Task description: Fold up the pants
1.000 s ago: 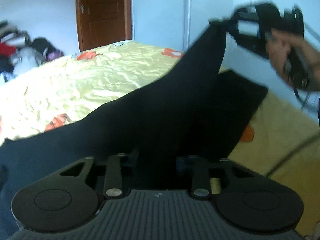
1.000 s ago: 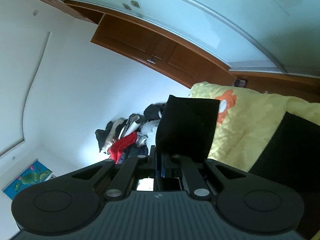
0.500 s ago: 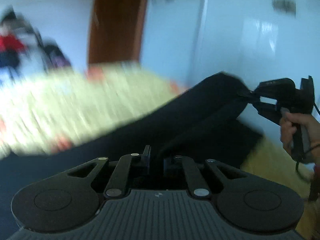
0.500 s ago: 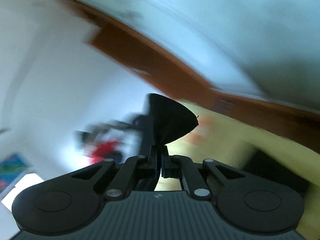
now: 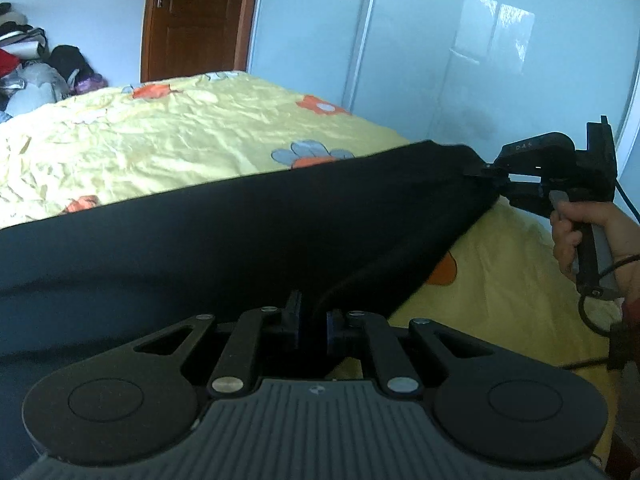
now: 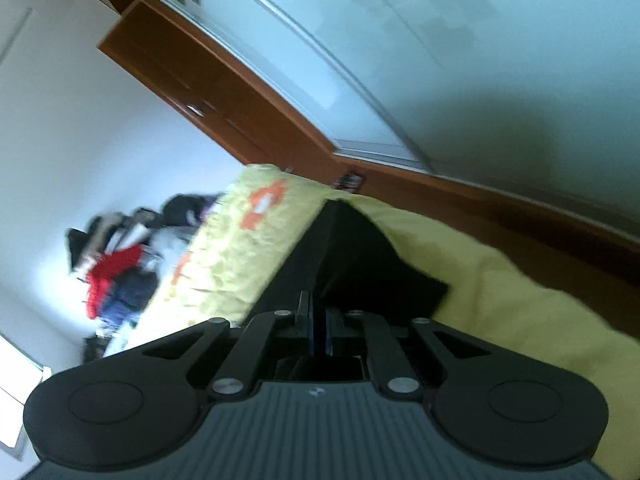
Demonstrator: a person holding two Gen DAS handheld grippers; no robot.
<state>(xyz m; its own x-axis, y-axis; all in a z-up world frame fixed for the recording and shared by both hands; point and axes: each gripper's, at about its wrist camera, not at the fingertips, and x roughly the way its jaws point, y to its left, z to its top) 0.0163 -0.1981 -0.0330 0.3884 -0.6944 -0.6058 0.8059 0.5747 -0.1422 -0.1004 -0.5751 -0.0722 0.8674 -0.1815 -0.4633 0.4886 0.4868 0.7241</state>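
Yellow flowered bed [image 5: 168, 148] carries black pants [image 5: 240, 240]; left tool [image 5: 314, 326] and right tool [image 6: 316, 332] each clamp the fabric.

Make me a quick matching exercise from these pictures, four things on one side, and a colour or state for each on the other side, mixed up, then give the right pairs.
Things:
1. pants
2. bedsheet
3. door
4. right tool

Colour or state:
A. brown wood
B. shut on a corner of the fabric
C. black, stretched between two tools
D. yellow with orange flowers

Pairs: 1-C, 2-D, 3-A, 4-B
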